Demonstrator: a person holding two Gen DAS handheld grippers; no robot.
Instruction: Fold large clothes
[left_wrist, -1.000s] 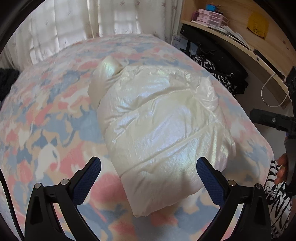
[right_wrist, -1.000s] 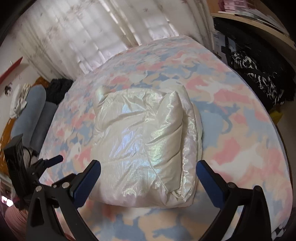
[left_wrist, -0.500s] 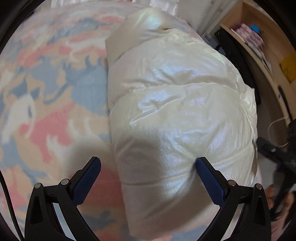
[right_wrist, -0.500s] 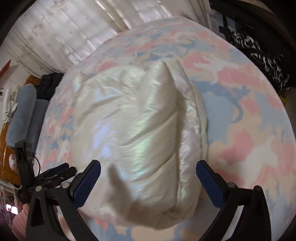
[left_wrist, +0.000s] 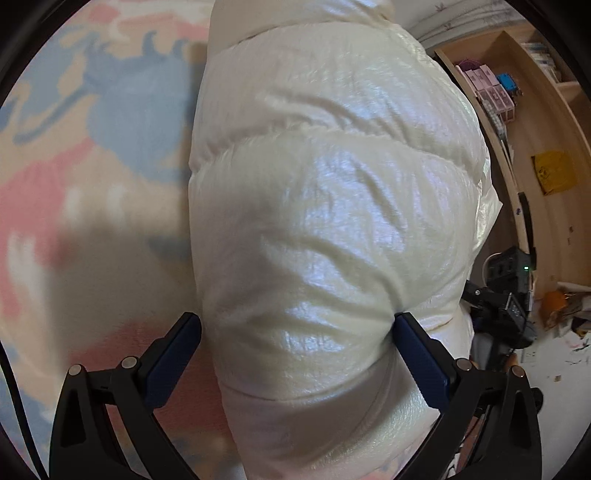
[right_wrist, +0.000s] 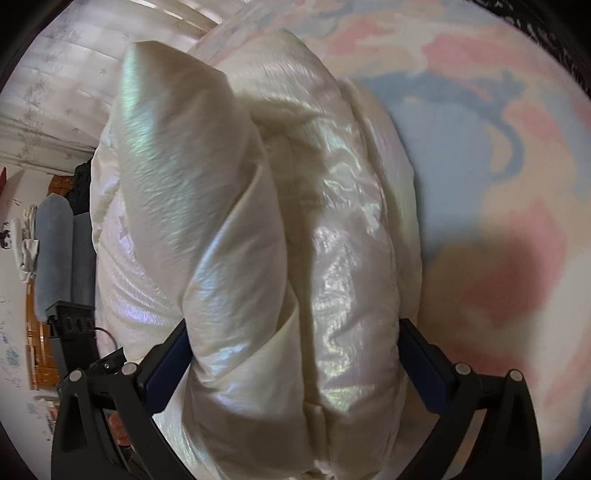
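Here both grippers' jaws gape wide, pressed against the folded puffer jacket (left_wrist: 332, 221)

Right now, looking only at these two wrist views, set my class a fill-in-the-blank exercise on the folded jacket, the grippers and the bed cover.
1. The shiny puffy jacket is ____ in colour.
2. It lies on a patterned bedspread of pink, cream and ____.
3. The left gripper has its blue-padded fingers on ____ sides of the jacket.
4. The right gripper is spread ____ around the jacket's folds.

Missing words: cream-white; blue; opposite; open
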